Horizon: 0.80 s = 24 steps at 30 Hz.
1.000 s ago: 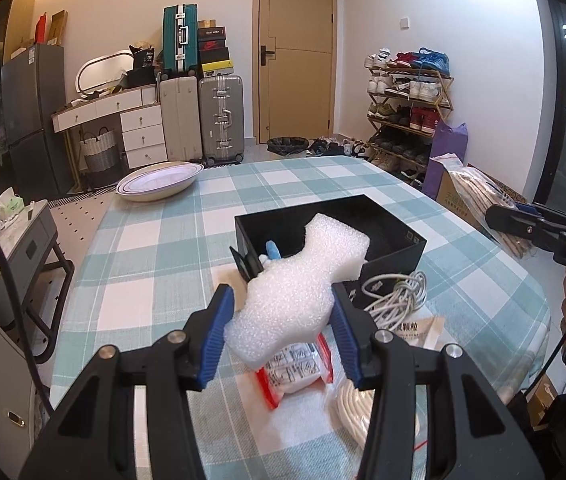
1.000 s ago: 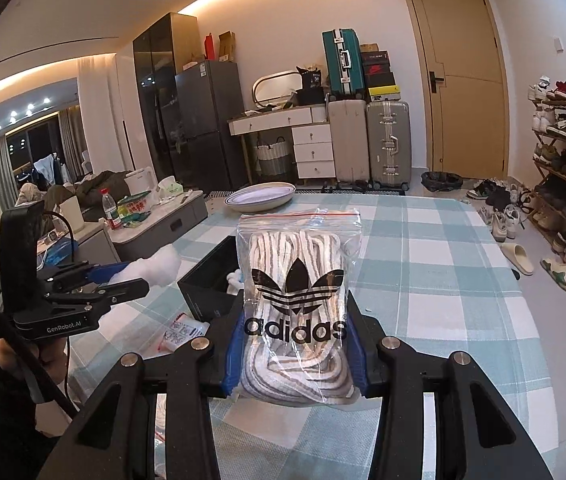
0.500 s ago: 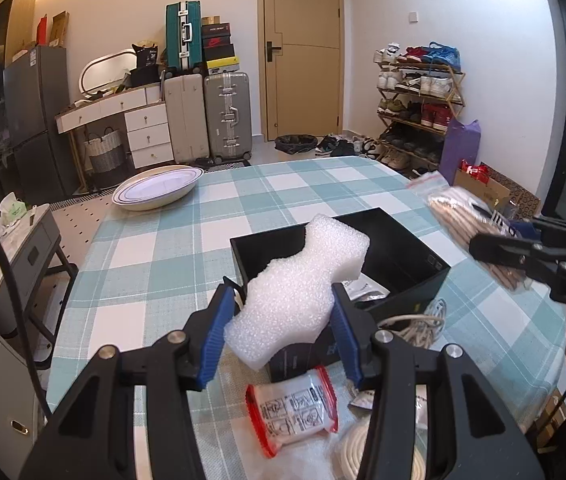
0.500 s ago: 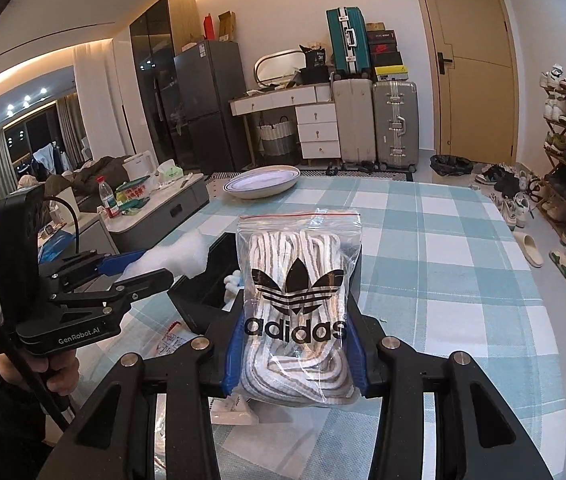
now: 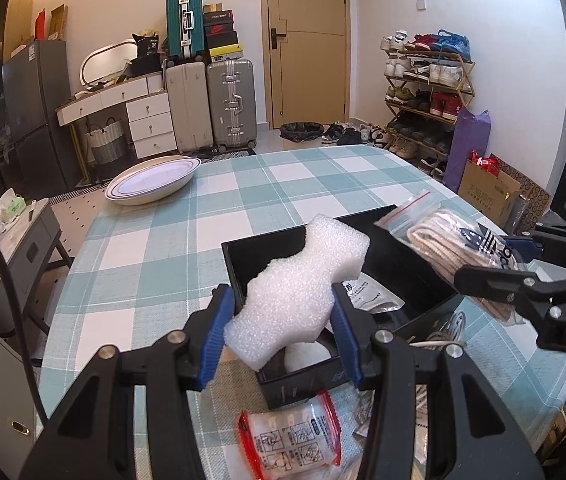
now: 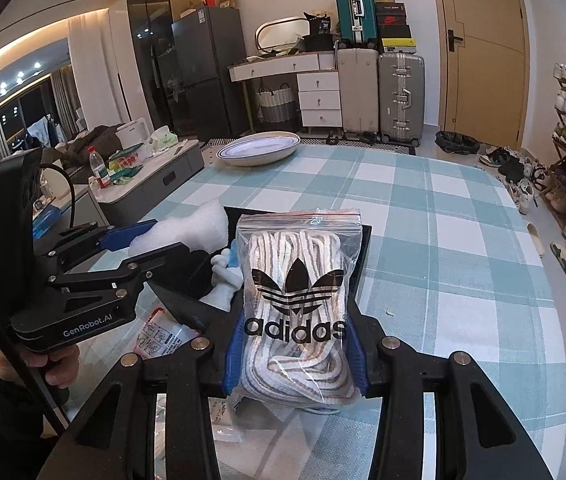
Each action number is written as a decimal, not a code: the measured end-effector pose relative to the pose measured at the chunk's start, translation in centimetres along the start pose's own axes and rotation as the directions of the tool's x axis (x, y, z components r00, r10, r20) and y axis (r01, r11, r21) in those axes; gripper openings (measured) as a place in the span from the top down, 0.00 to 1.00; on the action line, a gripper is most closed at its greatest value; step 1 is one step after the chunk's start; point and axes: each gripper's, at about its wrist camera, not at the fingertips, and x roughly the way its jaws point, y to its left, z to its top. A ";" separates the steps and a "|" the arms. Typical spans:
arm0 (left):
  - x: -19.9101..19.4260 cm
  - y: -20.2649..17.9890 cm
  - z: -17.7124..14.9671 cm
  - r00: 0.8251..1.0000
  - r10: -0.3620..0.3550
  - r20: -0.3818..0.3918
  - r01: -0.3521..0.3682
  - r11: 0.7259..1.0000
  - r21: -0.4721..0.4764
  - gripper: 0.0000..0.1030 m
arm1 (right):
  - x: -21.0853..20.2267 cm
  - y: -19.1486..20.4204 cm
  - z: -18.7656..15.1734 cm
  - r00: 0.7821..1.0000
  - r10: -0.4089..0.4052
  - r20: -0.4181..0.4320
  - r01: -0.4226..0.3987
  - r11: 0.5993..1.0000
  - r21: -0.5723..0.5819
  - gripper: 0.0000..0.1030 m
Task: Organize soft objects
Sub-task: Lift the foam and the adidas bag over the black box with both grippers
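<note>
My left gripper [image 5: 279,336] is shut on a white foam block [image 5: 299,292] and holds it above the near corner of the open black box [image 5: 411,264]. My right gripper [image 6: 297,354] is shut on a clear adidas zip bag of striped laces [image 6: 297,300], held above the box's right side; the bag also shows in the left wrist view [image 5: 455,248]. The foam block shows in the right wrist view [image 6: 187,232]. A white packet [image 5: 367,292] and a white soft item [image 6: 225,276] lie inside the box.
A red-edged packet [image 5: 291,440] and a coiled white cable [image 5: 447,328] lie on the checked tablecloth [image 5: 155,256] near the box. A white oval dish [image 5: 153,180] stands at the far left of the table. A side cabinet stands left of the table.
Both grippers have moved in over the black box, carrying the foam block and the lace bag. The lace bag now reaches over the box's right side.
</note>
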 end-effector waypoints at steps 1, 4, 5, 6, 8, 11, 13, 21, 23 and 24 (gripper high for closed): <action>0.2 0.0 0.1 1.000 0.002 -0.006 -0.002 1.000 0.001 0.54 | 0.3 0.2 0.0 1.000 -0.007 -0.009 0.007 1.000 -0.012 0.59; 0.7 -0.2 0.2 1.000 0.020 -0.009 -0.020 1.000 0.010 0.54 | 1.2 0.5 0.3 0.999 -0.017 -0.042 0.016 0.999 -0.035 0.58; 0.9 -0.2 0.3 1.000 0.027 -0.012 -0.027 1.000 0.009 0.54 | 1.4 0.5 0.3 0.999 -0.023 -0.047 0.021 0.999 -0.043 0.58; 1.0 -0.2 0.4 1.000 0.026 -0.015 -0.026 1.000 0.004 0.54 | 1.6 0.6 0.4 0.998 -0.025 -0.056 0.022 0.998 -0.052 0.58; 1.3 -0.2 0.6 0.999 0.026 -0.021 -0.026 1.000 0.002 0.54 | 2.1 0.6 0.6 0.997 -0.031 -0.069 0.027 0.998 -0.062 0.58; 1.7 -0.4 0.7 0.999 0.039 -0.025 -0.039 0.999 0.006 0.54 | 2.8 0.7 1.0 0.996 -0.036 -0.085 0.030 0.996 -0.078 0.58; 2.0 -0.5 0.8 0.998 0.051 -0.027 -0.051 0.999 0.009 0.54 | 3.1 0.9 1.2 0.994 -0.047 -0.094 0.038 0.995 -0.097 0.58; 2.5 -0.7 1.1 0.997 0.062 -0.037 -0.062 0.998 0.014 0.54 | 4.0 0.6 2.1 0.991 -0.052 -0.125 0.038 0.993 -0.115 0.58; 2.7 -0.7 1.0 0.997 0.066 -0.039 -0.066 0.998 0.021 0.54 | 4.3 0.7 2.4 0.988 -0.058 -0.142 0.040 0.991 -0.130 0.58; 2.8 -0.8 1.0 0.997 0.064 -0.042 -0.063 0.998 0.023 0.54 | 4.5 0.8 2.5 0.987 -0.061 -0.148 0.041 0.990 -0.137 0.58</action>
